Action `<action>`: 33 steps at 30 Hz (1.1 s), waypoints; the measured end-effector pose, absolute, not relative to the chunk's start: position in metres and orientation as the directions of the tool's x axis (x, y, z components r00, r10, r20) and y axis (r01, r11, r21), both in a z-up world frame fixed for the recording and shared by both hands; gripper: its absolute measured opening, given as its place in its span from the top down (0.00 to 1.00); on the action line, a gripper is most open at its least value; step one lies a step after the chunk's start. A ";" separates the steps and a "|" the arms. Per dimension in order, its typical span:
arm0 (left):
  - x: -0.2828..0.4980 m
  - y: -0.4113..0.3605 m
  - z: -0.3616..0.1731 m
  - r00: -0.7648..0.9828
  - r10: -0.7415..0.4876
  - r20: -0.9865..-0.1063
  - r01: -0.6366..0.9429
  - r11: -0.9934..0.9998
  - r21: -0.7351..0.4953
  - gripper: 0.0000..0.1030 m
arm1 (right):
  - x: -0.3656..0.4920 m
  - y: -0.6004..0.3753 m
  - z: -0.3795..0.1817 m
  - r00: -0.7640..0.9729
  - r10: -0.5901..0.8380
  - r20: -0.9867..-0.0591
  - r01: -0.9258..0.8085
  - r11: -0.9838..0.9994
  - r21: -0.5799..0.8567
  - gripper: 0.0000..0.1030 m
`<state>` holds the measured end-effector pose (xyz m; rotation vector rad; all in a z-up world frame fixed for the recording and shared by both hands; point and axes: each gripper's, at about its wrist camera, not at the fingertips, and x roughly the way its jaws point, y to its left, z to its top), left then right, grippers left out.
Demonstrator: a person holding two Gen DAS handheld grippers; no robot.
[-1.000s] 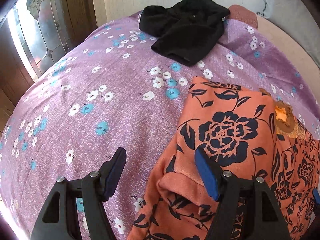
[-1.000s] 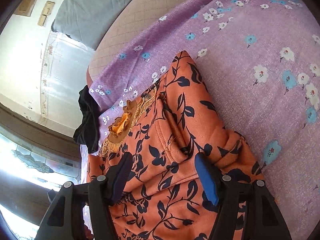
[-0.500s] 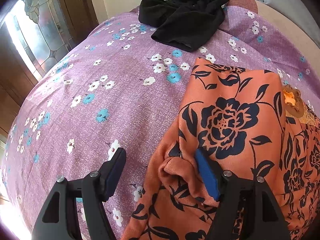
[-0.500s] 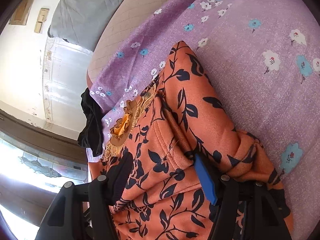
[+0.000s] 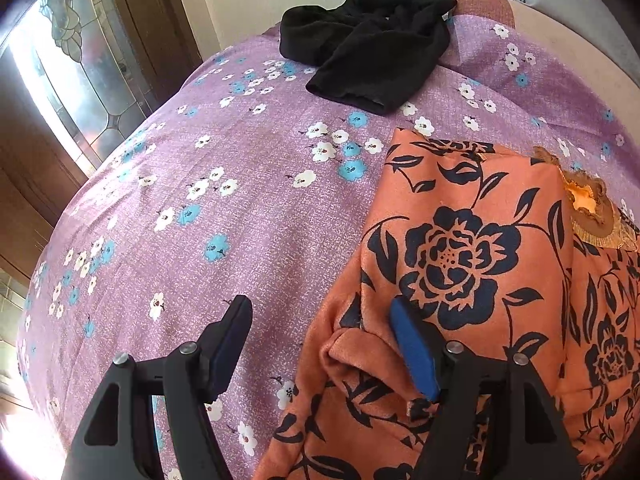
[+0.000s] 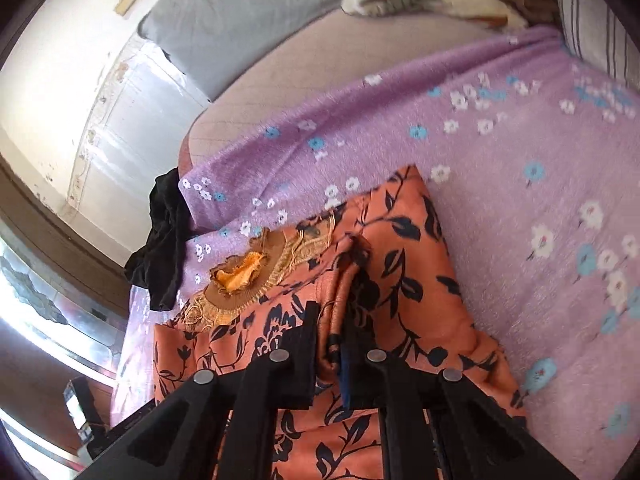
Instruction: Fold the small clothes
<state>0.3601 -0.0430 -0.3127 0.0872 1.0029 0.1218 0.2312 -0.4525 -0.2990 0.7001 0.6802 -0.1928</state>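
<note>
Cloth was where it turned: my right gripper [image 6: 328, 344] had pinched shut on a fold of the orange floral garment [image 5: 472, 248] lying on the purple bedsheet [image 5: 200, 200]; my left gripper [image 5: 324, 344] gaped open straddling its left edge, the garment's length running ahead.

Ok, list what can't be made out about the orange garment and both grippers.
- Orange floral garment: lower part cut off by the bottom edge in both wrist views, so its full shape is unknown.
- Right gripper: jaws pinch a fabric ridge; the layer count is hidden inside the fold.
- Left gripper: open; whether its right pad touches cloth is unclear.
</note>
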 end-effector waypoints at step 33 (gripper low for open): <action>0.336 -0.130 -0.316 0.565 0.001 -0.825 0.244 0.955 0.168 0.22 | 0.261 -0.471 -0.357 0.618 0.138 -0.774 0.423 0.772 0.475 0.72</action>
